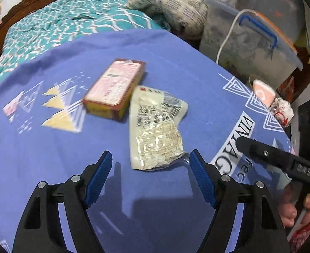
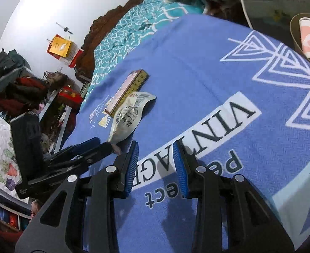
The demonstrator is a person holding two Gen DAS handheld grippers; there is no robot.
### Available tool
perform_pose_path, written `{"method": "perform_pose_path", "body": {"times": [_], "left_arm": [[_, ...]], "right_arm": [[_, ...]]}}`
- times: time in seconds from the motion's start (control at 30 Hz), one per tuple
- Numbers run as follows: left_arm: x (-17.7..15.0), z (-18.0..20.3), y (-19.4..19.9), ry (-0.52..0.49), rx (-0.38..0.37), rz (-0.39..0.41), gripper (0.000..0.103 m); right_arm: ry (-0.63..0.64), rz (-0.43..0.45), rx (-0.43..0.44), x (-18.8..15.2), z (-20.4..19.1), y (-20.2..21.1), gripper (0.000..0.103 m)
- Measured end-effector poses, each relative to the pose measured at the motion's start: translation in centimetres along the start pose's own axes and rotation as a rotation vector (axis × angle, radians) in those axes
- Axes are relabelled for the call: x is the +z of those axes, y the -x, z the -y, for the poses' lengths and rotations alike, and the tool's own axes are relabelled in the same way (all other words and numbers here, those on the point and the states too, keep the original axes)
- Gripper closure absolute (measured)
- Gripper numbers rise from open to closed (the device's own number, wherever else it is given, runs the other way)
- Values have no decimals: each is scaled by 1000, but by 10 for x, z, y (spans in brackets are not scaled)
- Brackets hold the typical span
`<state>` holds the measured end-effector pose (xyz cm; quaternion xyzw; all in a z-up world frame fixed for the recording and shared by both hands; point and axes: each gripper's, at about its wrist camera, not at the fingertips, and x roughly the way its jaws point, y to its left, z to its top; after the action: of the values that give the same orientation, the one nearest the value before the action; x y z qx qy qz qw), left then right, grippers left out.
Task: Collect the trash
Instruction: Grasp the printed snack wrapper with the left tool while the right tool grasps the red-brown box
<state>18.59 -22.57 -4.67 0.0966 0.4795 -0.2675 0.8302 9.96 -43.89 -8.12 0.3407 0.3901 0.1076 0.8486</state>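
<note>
Blue cloth: carries wrapper, box.
Left tool: wide apart, empty.
Right tool: partly spread, empty.

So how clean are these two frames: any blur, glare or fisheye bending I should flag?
Left wrist: box and blanket print smeared by motion blur, glare on the crinkled wrapper, gripper shadows on the cloth. Right wrist: sharper, strong fisheye bending at the edges, dark corner vignette, lettering slightly soft.
</note>
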Motion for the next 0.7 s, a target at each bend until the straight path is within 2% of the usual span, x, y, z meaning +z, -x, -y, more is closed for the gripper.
{"method": "perform_pose_path", "body": {"times": [0.13,0.23,0.3,0.4,0.43,0.6,0.67,0.7], "left_arm": [[9,5,-18,22,-7,-25,31],[10,3,-19,47,-29,-26,32],[9,1,-14,67,-75,-29,32],[9,-3,-3,102,-131,-12,28],[11,-5,-3,115,-141,-12,23],[29,-6,-22,155,-119,-47,21],[34,-3,-32,147,-85,-42,29],[35,1,-34,131,-62,-38,40]], "right_arm": [[-53,0,24,8,12,2,66],[-46,-1,23,5,11,3,66],[-34,-3,19,4,10,1,66],[-29,-2,18,-2,3,-1,66],[-32,-2,20,-1,1,-2,66],[-47,7,29,2,7,4,66],[-45,8,25,1,8,6,66],[-41,7,20,1,7,5,66]]}}
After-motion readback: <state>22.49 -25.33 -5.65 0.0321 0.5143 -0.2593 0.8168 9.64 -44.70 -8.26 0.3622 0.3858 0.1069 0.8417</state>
